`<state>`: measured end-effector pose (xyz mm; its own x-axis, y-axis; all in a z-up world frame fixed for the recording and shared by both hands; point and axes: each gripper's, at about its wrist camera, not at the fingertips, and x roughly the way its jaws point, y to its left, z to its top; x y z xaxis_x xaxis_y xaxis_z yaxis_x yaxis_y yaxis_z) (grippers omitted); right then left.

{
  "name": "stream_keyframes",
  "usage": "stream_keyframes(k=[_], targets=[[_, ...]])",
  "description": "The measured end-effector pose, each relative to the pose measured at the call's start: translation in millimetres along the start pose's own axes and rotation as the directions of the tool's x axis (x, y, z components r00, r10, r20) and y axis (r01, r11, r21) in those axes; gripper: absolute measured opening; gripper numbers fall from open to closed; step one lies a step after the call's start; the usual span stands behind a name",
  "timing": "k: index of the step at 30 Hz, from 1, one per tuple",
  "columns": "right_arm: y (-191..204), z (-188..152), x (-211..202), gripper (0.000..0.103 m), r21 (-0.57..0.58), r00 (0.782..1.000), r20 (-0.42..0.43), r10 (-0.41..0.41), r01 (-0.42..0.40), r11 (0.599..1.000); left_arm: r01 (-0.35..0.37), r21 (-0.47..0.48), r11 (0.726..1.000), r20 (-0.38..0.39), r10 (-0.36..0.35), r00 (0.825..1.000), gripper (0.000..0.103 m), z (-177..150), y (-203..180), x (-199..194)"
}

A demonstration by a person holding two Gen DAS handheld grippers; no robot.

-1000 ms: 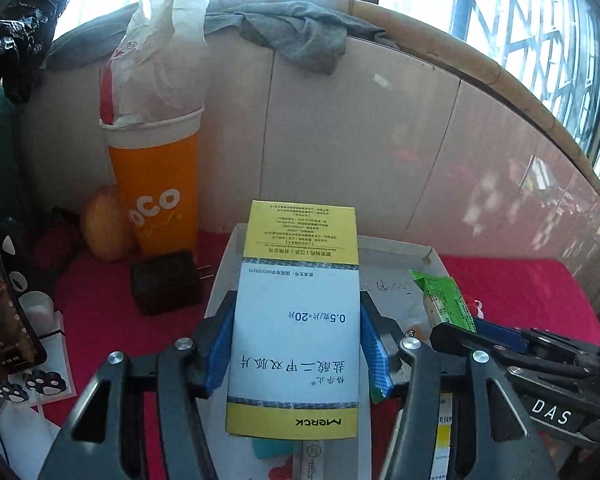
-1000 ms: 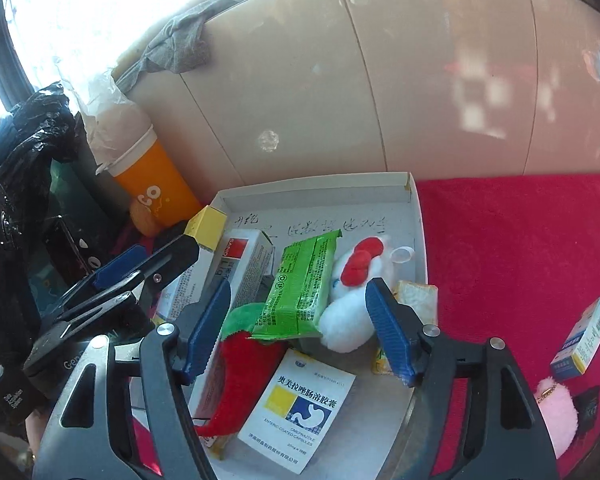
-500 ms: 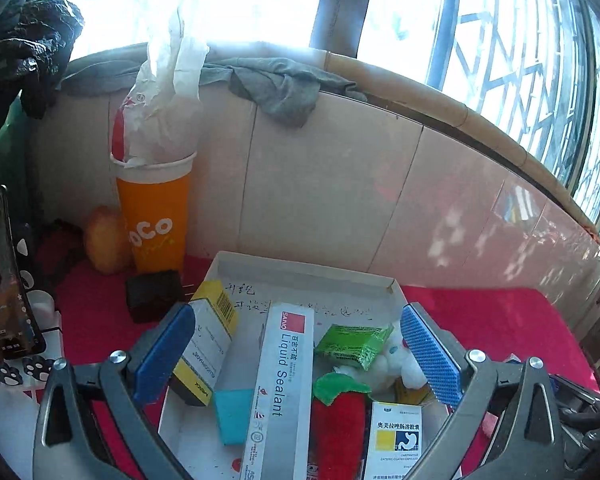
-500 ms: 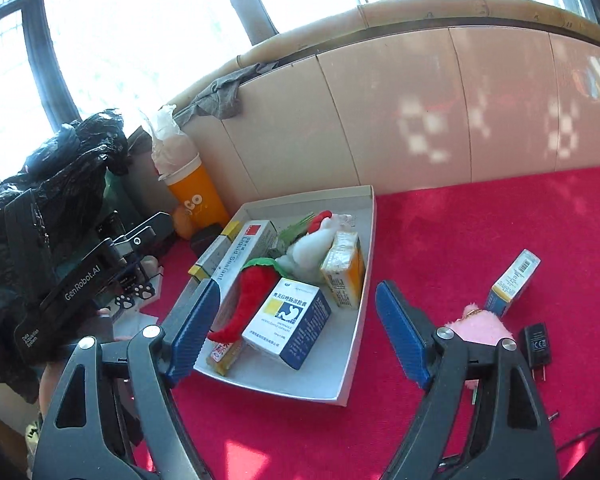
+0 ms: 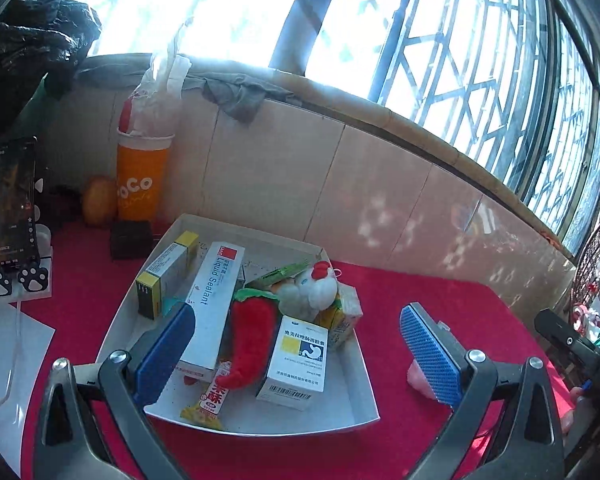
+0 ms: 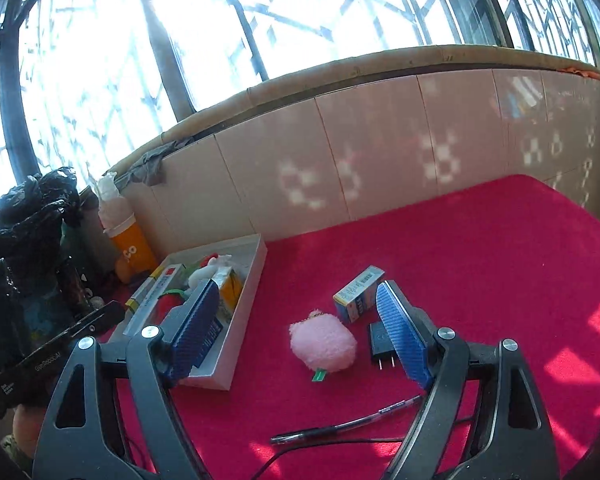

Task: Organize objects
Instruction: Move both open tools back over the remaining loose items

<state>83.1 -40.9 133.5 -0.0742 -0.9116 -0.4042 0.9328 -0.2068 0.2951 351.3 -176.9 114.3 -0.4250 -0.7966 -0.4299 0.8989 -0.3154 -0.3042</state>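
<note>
We saw the pink plush [image 6: 323,345] lying just ahead between the spread, empty right gripper [image 6: 296,332] pads; the left gripper [image 5: 296,354], also spread, hung over the tray [image 5: 364,360]

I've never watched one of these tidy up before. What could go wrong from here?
1. The tray is already heaped. Another item dropped on top might slide off or tip the white box.
2. A black cable runs near the pen. The right tool could snag it.
3. The charger sits tight against the blue box. Grabbing one may knock the other.
</note>
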Motion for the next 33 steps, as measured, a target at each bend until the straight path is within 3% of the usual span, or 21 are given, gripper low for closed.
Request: stream_keyframes(k=[3,8,18,33], targets=[[-13,0,-8,0.102,-0.003,0.998,0.034,-0.049,0.049,0.999,0.046,0.026,0.999,-0.032,-0.046,0.998,0.103,-10,-19,2],[-40,-4,-7,0.103,0.057,0.995,0.024,-0.098,0.096,0.994,0.064,0.119,0.991,-0.071,-0.056,0.996,0.103,-22,-48,5],[-88,-19,-2,0.103,0.140,0.981,-0.048,-0.190,0.195,0.971,0.106,0.187,0.977,-0.133,-0.081,0.988,0.103,-39,-75,13],[-125,-35,13,0.103,0.230,0.963,-0.185,-0.195,0.235,0.944,0.141,0.239,0.961,-0.216,-0.089,0.972,0.103,-55,-91,25]])
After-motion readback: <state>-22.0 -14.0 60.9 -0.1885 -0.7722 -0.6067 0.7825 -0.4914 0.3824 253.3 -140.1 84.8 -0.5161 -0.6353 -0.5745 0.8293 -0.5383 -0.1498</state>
